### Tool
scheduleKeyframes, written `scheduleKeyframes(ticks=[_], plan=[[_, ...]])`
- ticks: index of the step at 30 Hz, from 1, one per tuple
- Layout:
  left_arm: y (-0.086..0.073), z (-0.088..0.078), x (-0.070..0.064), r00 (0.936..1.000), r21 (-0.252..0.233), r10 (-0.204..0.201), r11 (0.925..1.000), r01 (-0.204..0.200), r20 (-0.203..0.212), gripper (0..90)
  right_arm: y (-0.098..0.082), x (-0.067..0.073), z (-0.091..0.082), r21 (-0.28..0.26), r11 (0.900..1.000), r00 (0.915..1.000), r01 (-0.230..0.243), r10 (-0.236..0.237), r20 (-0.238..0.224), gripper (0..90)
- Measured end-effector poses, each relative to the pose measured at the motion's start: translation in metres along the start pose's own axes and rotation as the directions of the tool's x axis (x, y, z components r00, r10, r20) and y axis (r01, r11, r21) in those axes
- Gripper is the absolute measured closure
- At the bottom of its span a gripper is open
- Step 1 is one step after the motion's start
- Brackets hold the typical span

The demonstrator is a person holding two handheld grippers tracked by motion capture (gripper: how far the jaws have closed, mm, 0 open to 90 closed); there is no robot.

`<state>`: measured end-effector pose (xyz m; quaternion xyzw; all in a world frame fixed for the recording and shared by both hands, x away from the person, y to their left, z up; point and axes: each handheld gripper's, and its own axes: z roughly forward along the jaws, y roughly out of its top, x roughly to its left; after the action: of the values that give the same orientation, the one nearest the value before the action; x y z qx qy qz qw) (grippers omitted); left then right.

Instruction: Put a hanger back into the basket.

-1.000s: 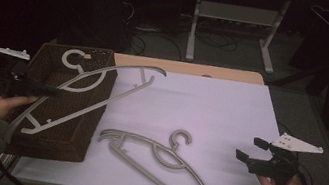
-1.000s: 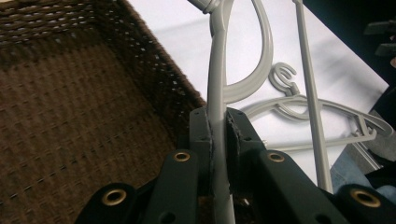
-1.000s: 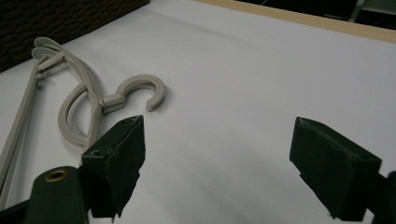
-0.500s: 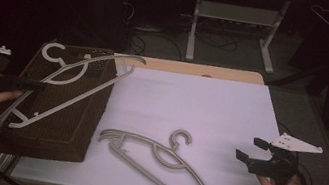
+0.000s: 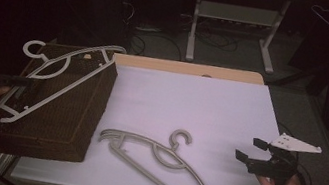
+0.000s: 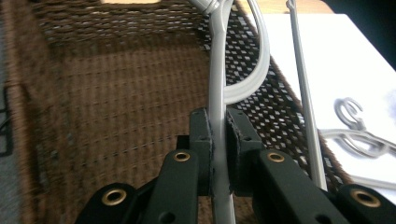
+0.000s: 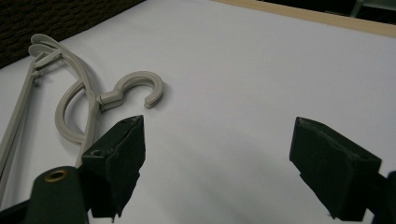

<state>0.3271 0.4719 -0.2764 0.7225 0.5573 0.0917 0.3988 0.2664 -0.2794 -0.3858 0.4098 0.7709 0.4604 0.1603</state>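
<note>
1. Your left gripper (image 5: 0,78) sits at the left edge of the high view, its jaws clamped tight on one arm of a grey plastic hanger (image 5: 62,73).
2. In the left gripper view, the held hanger (image 6: 219,107) runs straight up between the two black pads, which press on it from both sides.
3. That hanger lies tilted over the open top of a brown woven basket (image 5: 66,121), with its hook (image 5: 34,46) reaching past the basket's far left corner.
4. The basket stands on the left end of a white table (image 5: 210,110).
5. A second grey hanger (image 5: 161,160) lies flat on the table, just right of the basket, near the front edge.
6. Your right gripper (image 5: 257,154) hovers at the table's right front, jaws wide apart and holding nothing.
7. In the right gripper view, the second hanger's hook (image 7: 140,88) lies beyond the left jaw.
</note>
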Motion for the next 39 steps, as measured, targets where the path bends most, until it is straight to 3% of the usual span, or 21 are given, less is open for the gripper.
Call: scheduleKeyframes(ticks=[9, 18, 21, 25, 39], plan=[[-0.004, 0.007, 0.018, 0.9964, 0.006, -0.051, 0.9986, 0.052, -0.067, 82.0, 0.0, 0.0, 0.0, 0.002, 1.0, 1.0, 0.002, -0.002, 0.0, 17.4], [-0.013, 0.009, 0.031, 0.9929, -0.009, -0.096, 0.9954, 0.096, -0.07, 81.9, -0.001, -0.001, 0.0, 0.001, 1.0, 1.0, 0.003, -0.003, 0.002, 17.4], [-0.015, 0.007, 0.034, 0.9915, 0.004, -0.093, 0.9956, 0.093, -0.092, 81.9, -0.001, -0.001, 0.0, 0.002, 1.0, 1.0, -0.001, 0.001, 0.0, 17.4], [-0.017, 0.011, 0.033, 0.9891, 0.053, -0.058, 0.9964, 0.066, -0.135, 81.9, -0.001, 0.0, 0.001, 0.004, 1.0, 1.0, -0.002, 0.002, -0.003, 17.4], [-0.018, 0.032, 0.028, 0.9838, 0.104, -0.029, 0.9935, 0.048, -0.177, 81.8, 0.0, 0.0, 0.001, 0.002, 1.0, 1.0, 0.001, -0.001, -0.003, 17.4]])
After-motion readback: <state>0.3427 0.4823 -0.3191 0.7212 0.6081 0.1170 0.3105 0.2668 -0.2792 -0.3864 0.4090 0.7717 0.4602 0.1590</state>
